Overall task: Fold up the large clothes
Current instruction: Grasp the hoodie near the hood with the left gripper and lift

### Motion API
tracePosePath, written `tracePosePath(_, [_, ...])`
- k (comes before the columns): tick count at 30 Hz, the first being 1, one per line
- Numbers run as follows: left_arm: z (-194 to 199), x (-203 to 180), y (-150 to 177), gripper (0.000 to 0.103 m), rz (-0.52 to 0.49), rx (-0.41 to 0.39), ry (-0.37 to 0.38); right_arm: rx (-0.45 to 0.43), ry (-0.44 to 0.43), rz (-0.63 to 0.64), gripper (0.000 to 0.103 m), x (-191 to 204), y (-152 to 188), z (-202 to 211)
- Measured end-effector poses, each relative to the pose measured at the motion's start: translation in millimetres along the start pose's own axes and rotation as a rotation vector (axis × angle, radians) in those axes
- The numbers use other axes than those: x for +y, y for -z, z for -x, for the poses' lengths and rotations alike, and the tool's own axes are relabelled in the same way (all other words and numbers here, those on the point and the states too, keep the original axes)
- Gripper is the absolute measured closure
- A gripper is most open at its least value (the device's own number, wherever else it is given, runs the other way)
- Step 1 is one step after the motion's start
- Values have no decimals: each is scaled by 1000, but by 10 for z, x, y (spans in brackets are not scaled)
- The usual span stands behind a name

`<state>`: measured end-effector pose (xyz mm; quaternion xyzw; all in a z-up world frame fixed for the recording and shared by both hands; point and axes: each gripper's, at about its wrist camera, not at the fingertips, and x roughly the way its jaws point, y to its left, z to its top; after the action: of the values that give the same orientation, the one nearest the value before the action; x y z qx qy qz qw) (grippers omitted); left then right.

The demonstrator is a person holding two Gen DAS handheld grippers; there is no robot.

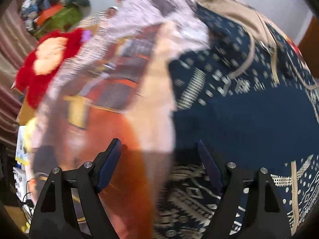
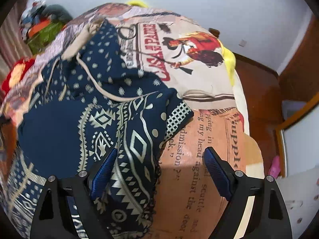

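Navy patterned garment [image 2: 79, 123] sits bunched at ten o'clock; my left gripper [image 1: 159, 159] and right gripper [image 2: 159, 165], both apart and empty, could pinch the printed bedcover [image 2: 199, 159] too.

A bed spread [image 2: 199, 63] printed with text and poster pictures covers the bed. A navy patterned garment [image 2: 83, 119] with beige drawstrings lies crumpled on it. A red plush toy [image 1: 47, 61] sits at the far left.

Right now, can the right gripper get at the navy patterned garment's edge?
Probably yes: the right gripper has its jaws open, and the navy patterned garment already lies between them on the printed bedspread, with nothing covering it.
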<state>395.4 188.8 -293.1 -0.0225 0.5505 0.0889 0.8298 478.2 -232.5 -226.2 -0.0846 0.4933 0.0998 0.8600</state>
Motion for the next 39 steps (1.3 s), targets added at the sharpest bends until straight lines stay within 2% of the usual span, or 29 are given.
tracePosePath(2, [-102, -128, 28, 25, -27, 16, -22, -22, 34, 32, 16, 9, 3, 61])
tracePosePath(4, [-177, -200, 48, 25, -39, 21, -47, -6, 47, 53, 16, 7, 29, 31])
tracePosePath(9, [-169, -188, 39, 25, -41, 33, -48, 14, 20, 24, 16, -48, 63, 32])
tracePosePath(12, [-28, -142, -25, 25, -55, 14, -57, 2, 4, 23, 16, -19, -1, 145])
tracePosePath(18, [432, -107, -434, 25, -47, -101, -10, -90, -56, 41, 16, 125, -345, 440])
tracePosePath(26, [822, -227, -1182, 25, 11, -232, 65, -197, -139, 7, 16, 429, -1098, 571])
tracePosePath(31, [683, -310, -1619, 25, 70, -238, 94, -191, -190, -23, 16, 619, -1497, 314])
tracePosePath(36, [228, -306, -1903, 25, 175, -157, 205, -126, -212, -63, 16, 774, -1796, -177])
tracePosePath(39, [-82, -304, -1981, 25, 216, -109, 236, -70, -237, -120, 16, 797, -1935, -533])
